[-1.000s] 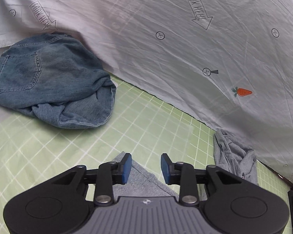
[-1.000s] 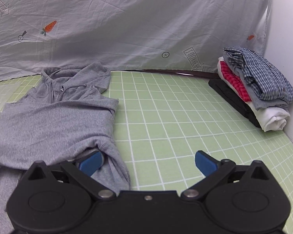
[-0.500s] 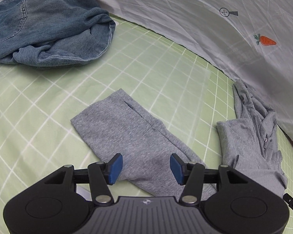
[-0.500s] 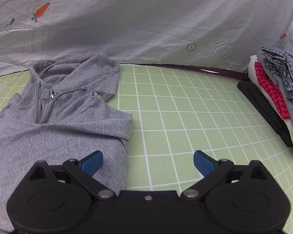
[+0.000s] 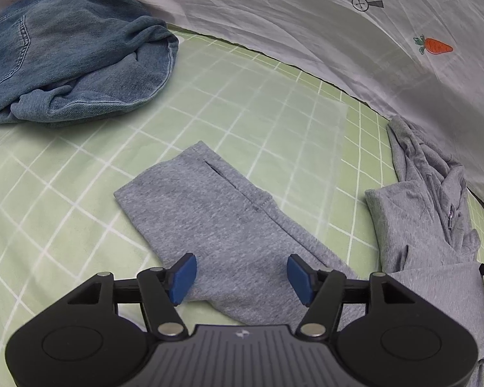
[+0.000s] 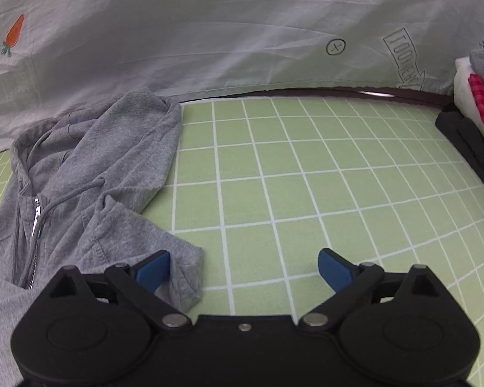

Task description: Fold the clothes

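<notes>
A grey zip hoodie [image 6: 80, 193] lies on the green grid mat [image 6: 306, 177], hood toward the white sheet. In the left wrist view its sleeve [image 5: 222, 225] stretches flat toward the left, with the body and hood [image 5: 429, 213] at the right. My left gripper [image 5: 242, 275] is open, its blue pads either side of the sleeve and holding nothing. My right gripper [image 6: 243, 269] is wide open and empty, with its left pad over the hoodie's folded shoulder edge.
Crumpled blue jeans [image 5: 67, 51] lie at the far left of the mat. A stack of folded clothes [image 6: 477, 96] sits at the right edge. A white printed sheet [image 6: 209, 32] hangs along the back.
My left gripper has opened wider and tilted down over the sleeve. My right gripper has moved forward along the hoodie's edge toward the hood, staying open.
</notes>
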